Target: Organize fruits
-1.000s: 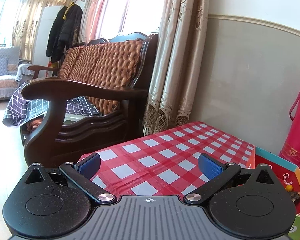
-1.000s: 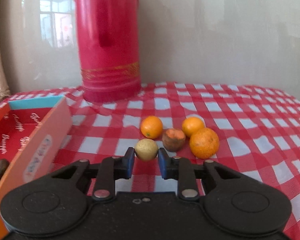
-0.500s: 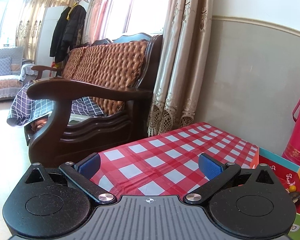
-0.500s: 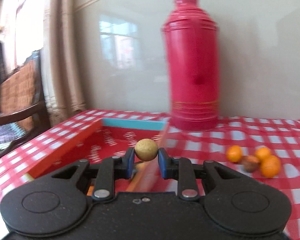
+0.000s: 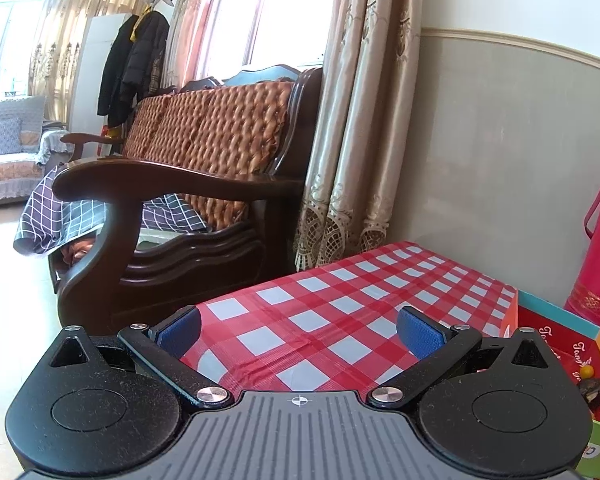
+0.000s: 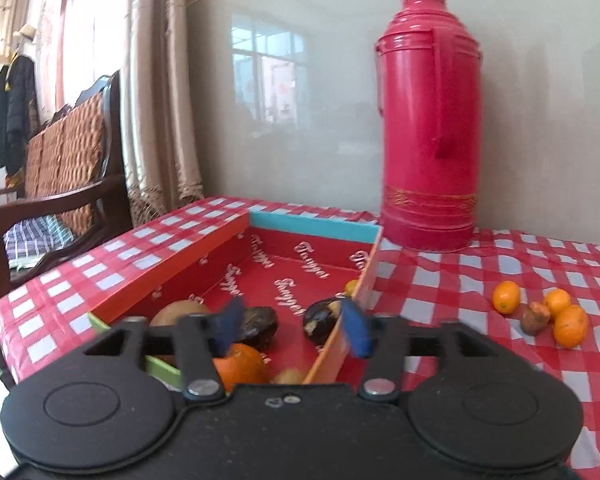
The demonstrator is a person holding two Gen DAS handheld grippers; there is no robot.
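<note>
Below, small round yellowish fruit (image 6: 289,376).

Three oranges (image 6: 570,325) outside, perhaps six boxed fruits (image 6: 240,366).

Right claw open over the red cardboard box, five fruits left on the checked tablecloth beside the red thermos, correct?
Four, not five: the right wrist view shows three oranges and one brown fruit left on the tablecloth. Right claw is open over the box.
</note>
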